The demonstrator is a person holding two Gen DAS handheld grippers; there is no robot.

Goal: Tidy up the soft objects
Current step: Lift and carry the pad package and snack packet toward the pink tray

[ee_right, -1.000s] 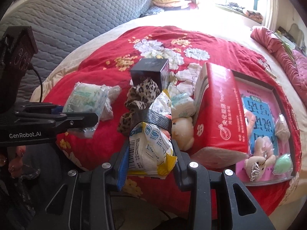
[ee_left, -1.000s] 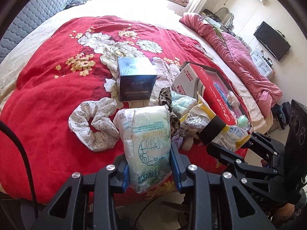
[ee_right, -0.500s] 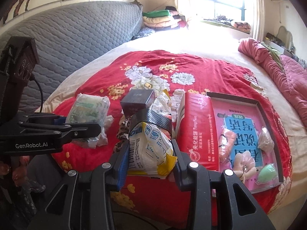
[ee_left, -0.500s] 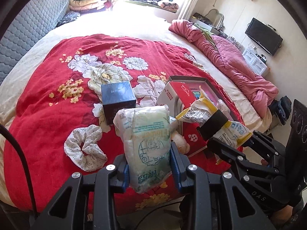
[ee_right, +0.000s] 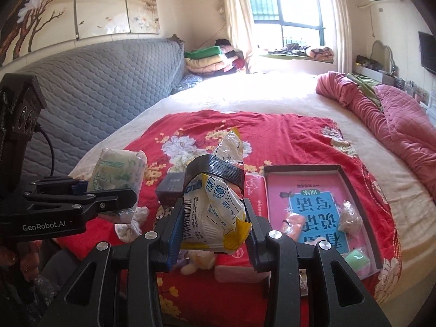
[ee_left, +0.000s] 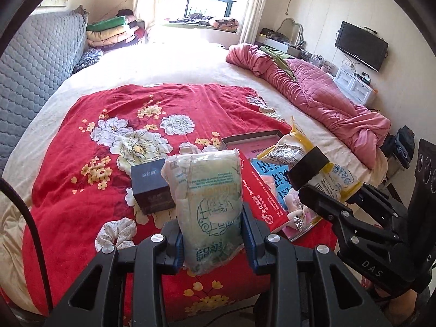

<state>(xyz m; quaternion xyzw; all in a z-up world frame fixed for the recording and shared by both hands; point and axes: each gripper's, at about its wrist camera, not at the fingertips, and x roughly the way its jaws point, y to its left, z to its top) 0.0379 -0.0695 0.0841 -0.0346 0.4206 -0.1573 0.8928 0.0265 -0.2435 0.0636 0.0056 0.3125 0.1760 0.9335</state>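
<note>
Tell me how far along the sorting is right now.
Done: a green sponge and other small soft pieces lie in the open box. In hand: left tool grips the green-printed packet; right tool grips the yellow-and-white packet. Left: the white scrunchie on the red blanket.

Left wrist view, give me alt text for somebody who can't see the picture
The left gripper clamps an upright pale green pack of tissues above a red floral blanket on a bed. To its right, the right gripper holds a yellow and white packet over an open red box. A dark box and a white scrunchie lie on the blanket.
</note>
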